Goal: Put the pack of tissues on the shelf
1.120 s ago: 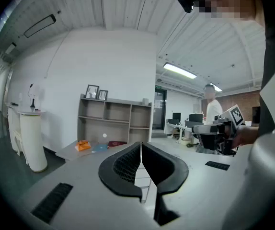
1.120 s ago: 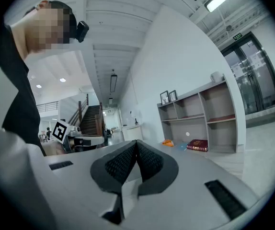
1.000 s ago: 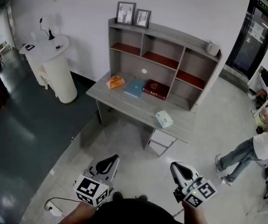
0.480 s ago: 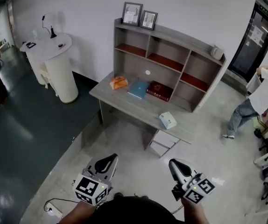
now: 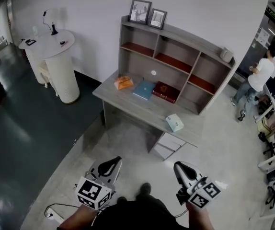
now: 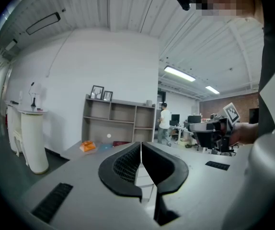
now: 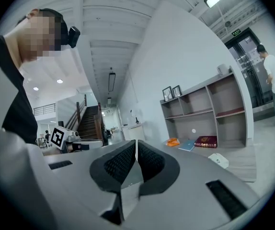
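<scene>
– What do you see of the rig itself?
– On my feed, the left pale-grey plastic gripper (image 6: 141, 146) has curved black jaws, ribbed black pads (image 6: 124, 164) and a dark rectangular slot (image 6: 51, 202) in its casing. My right pale-grey gripper (image 7: 136, 146) is built the same.
– Any markings?
– A left white cube with black square markers (image 5: 93, 193), and a right marker cube (image 5: 204, 194) alike. The wearer has a black top (image 5: 137, 217), a dark shoe (image 5: 144, 189) and a small black head camera (image 7: 73, 34).

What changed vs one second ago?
The bystander in the white shirt walked from the lower right up to the dark door. Nothing taken or released. The left hand-held gripper and right hand-held gripper stay shut and empty; the pale tissue pack stays on the grey desk.
</scene>
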A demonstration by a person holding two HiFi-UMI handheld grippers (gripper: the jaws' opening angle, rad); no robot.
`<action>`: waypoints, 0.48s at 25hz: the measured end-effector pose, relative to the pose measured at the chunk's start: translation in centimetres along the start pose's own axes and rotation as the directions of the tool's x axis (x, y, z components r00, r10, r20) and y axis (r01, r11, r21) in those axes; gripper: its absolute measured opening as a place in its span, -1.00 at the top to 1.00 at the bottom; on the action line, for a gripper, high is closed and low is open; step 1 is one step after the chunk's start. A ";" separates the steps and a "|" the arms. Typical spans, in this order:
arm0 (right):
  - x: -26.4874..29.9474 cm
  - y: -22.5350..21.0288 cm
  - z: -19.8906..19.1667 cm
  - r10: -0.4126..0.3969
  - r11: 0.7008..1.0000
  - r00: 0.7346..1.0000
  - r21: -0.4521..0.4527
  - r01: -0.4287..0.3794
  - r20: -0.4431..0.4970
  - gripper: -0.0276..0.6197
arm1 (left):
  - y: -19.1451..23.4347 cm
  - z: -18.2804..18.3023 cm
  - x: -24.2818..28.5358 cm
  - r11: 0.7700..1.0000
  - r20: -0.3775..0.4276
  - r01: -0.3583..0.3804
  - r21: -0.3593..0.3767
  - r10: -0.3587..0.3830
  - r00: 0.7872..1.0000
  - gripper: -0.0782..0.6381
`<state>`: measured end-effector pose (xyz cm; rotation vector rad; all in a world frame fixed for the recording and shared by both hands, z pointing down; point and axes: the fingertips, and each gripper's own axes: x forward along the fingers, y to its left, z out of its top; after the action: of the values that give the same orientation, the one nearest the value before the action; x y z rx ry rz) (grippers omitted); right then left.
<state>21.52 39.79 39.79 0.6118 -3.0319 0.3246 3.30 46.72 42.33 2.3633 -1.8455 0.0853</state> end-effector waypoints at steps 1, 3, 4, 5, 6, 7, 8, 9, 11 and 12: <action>0.3 -0.3 -0.1 0.000 1.000 1.000 0.001 0.000 0.000 0.85 | 0.2 -0.1 0.4 1.000 -0.002 0.002 -0.001 -0.002 1.000 0.72; 1.0 -1.0 -0.2 0.003 1.000 1.000 0.003 -0.003 0.001 0.85 | 0.7 -0.2 1.4 1.000 -0.007 0.004 -0.005 -0.004 1.000 0.72; 1.3 -1.5 -0.2 0.006 1.000 1.000 0.005 -0.006 0.001 0.85 | 0.9 -0.2 1.9 1.000 -0.010 0.005 -0.005 -0.005 1.000 0.72; 1.7 -2.0 -0.2 0.008 1.000 1.000 0.009 -0.008 0.002 0.85 | 1.1 -0.2 2.5 1.000 -0.013 0.006 -0.004 -0.006 1.000 0.72; 2.0 -2.6 -0.2 0.009 1.000 1.000 0.014 -0.009 0.002 0.85 | 1.3 -0.2 3.1 1.000 -0.017 0.006 -0.001 -0.006 1.000 0.72; 2.3 -3.3 -0.2 0.010 1.000 1.000 0.020 -0.010 0.002 0.85 | 1.5 -0.1 3.8 1.000 -0.022 0.005 0.002 -0.005 1.000 0.72; 2.7 -4.1 -0.2 0.010 1.000 1.000 0.026 -0.010 0.003 0.85 | 1.7 0.0 4.5 1.000 -0.027 0.004 0.004 -0.004 1.000 0.72; 3.0 -4.9 -0.1 0.010 0.999 1.000 0.031 -0.010 0.004 0.85 | 1.9 0.0 5.3 1.000 -0.032 0.002 0.004 -0.002 1.000 0.72; 3.7 -6.8 0.1 0.010 0.999 1.000 0.039 -0.010 0.007 0.85 | 2.4 0.3 7.1 1.000 -0.039 0.000 -0.001 0.000 0.999 0.72; 4.2 -7.8 0.4 0.011 0.999 1.000 0.042 -0.011 0.008 0.85 | 2.7 0.5 8.1 1.000 -0.042 0.000 -0.004 0.000 0.999 0.72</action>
<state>20.67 31.12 41.27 0.6007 -3.0446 0.3887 2.66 38.27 43.12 2.3410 -1.8249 0.1305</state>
